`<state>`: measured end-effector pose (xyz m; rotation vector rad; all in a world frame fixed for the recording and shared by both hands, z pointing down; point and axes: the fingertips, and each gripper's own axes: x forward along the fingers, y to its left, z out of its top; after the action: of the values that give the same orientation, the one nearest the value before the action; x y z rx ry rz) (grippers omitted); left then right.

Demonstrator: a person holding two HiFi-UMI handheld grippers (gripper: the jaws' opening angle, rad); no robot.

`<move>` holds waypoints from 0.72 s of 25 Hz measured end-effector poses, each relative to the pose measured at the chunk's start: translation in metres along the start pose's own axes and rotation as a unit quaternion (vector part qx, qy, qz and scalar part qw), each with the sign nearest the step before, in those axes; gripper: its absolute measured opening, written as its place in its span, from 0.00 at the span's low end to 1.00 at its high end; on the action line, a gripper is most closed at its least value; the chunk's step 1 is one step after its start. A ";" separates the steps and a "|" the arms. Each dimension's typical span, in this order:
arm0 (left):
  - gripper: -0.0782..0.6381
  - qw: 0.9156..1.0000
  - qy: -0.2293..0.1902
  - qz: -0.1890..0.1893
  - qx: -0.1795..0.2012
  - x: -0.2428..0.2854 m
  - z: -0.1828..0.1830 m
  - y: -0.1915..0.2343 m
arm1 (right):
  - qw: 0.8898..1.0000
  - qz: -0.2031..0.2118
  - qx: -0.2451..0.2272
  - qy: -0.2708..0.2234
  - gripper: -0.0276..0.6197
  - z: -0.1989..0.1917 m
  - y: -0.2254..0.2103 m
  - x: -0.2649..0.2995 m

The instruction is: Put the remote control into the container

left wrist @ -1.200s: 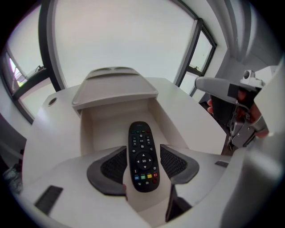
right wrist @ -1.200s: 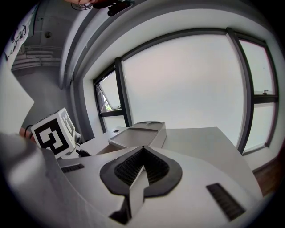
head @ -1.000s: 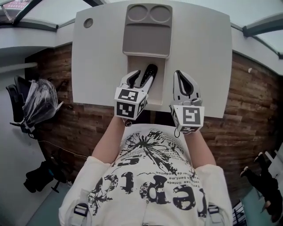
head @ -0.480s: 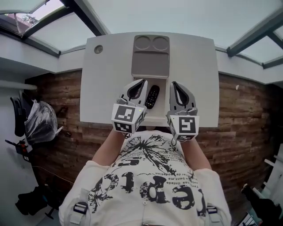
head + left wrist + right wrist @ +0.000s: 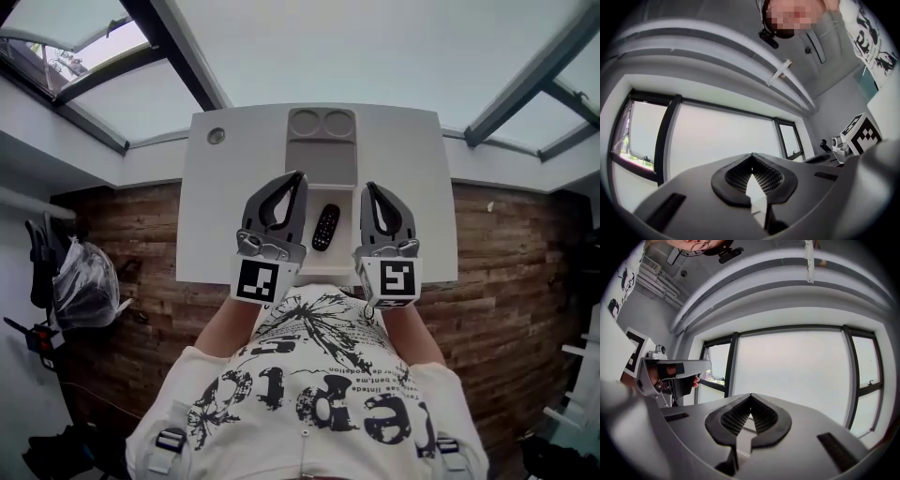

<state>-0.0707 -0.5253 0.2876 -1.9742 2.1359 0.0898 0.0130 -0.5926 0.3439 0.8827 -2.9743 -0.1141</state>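
Observation:
The black remote control (image 5: 325,227) lies in the near open compartment of the grey container (image 5: 322,157) on the white table (image 5: 225,216). My left gripper (image 5: 300,175) hovers to the left of the remote, raised off the table, shut and empty. My right gripper (image 5: 367,187) hovers to the remote's right, also shut and empty. In the left gripper view the left gripper (image 5: 751,154) points level at a window with its pads together. The right gripper view shows the right gripper (image 5: 750,395) likewise closed on nothing, with the left gripper (image 5: 670,373) off to the side.
The container's far end has two round cup recesses (image 5: 322,123). A round cable hole (image 5: 217,136) sits in the table's far left corner. Wood flooring surrounds the table, and a bag (image 5: 84,281) lies on the floor at the left. Windows line the wall ahead.
Both grippers have risen from the table and tipped up towards level. The left jaws, open around the remote before, have closed empty. The remote stays in the container.

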 end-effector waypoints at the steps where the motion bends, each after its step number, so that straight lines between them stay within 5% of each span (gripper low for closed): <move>1: 0.12 1.000 -0.009 0.000 0.009 -0.002 0.005 0.000 | 1.000 -0.002 -0.002 -0.003 0.05 0.001 0.001 -0.001; 18: 0.12 0.997 0.053 -0.050 -0.008 -0.001 -0.018 -0.009 | 1.000 -0.007 -0.009 -0.004 0.05 0.003 0.014 -0.012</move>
<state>-0.0643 -0.5290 0.3057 -2.1361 2.1010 -0.0138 0.0155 -0.5742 0.3421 0.9017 -2.9694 -0.1450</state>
